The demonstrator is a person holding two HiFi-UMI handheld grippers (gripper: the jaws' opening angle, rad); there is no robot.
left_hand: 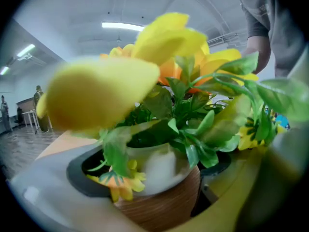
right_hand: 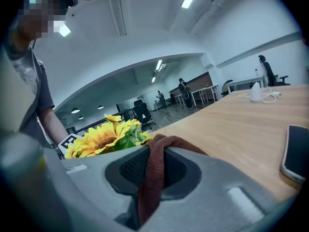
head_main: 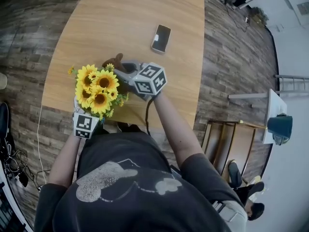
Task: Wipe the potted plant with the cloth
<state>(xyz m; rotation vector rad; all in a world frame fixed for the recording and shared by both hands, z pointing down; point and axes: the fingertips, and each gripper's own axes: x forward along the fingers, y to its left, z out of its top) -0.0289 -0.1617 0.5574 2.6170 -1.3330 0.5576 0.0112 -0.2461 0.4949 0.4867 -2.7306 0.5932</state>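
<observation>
Left claw (left_hand: pixel 154 180) clamped on ribbed brown pot (left_hand: pixel 164 207) of sunflower plant (head_main: pixel 99 88), at near worktop (head_main: pixel 120 23) edge. Right claw (right_hand: pixel 153 170) pinched on brown cloth (right_hand: pixel 149 197), just beyond blooms. Judgement: hold pot steady, stroke leaves lightly outward, avoid snagging petals. Phone (head_main: pixel 161 37) farther back, well apart.

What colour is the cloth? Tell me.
Reddish brown cloth; the right gripper view shows it best.
</observation>
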